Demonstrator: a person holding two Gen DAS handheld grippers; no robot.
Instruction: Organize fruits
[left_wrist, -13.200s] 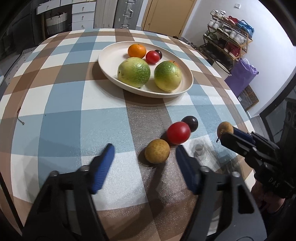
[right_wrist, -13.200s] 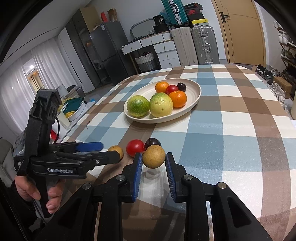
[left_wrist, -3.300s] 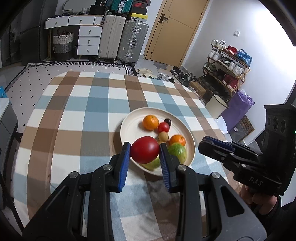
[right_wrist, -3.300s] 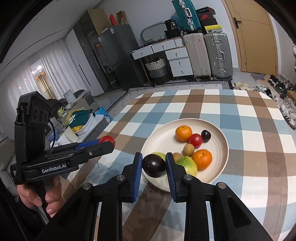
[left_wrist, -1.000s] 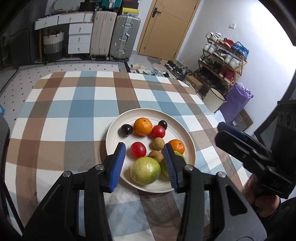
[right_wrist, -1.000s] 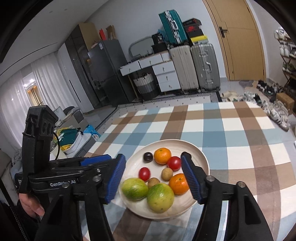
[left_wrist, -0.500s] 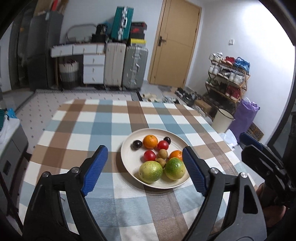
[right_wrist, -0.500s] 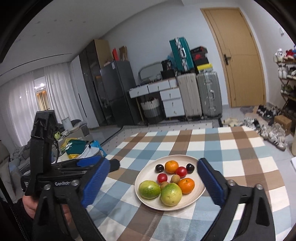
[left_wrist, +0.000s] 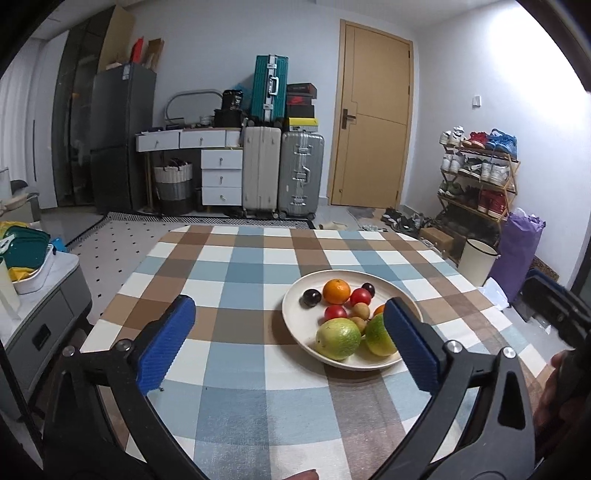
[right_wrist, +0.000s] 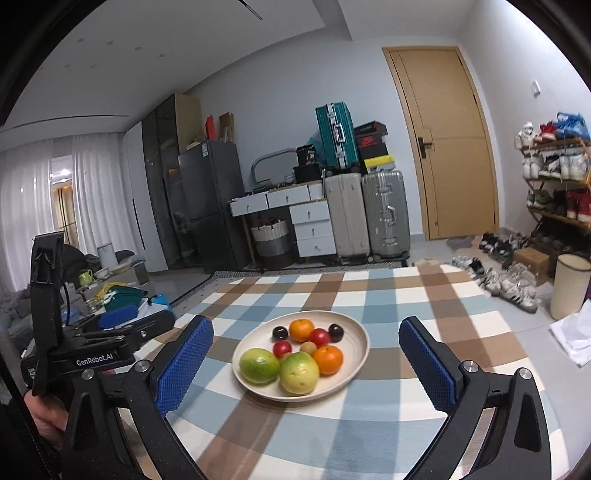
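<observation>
All the fruit is seen gathered in the shallow cream-coloured round plate (right_wrist: 360, 332) on the blue, brown and white checked worktop (right_wrist: 424, 295); nothing is seen lying loose on the cloth, so the sorting is judged to be done or nearly so. The left gripper (left_wrist: 288, 341) is opening, its blue ribbed fingers (left_wrist: 166, 339) spread wide with nothing between them. The right gripper (right_wrist: 304, 362) is likewise released and empty, held back from the plate.

At the near rim two large green-yellow round fruits (right_wrist: 258, 365) lie side by side; these would be judged the heaviest and firm, best taken across the widest part. The two oranges (right_wrist: 328, 359) should be firm with a slightly grippy peel. The small red tomato-like fruits (right_wrist: 319, 336) and dark plums (right_wrist: 280, 333) are smooth-skinned, likely slippery and easily bruised, so a light squeeze at the middle would be called for. A small brown round fruit (right_wrist: 308, 347) sits wedged among them
</observation>
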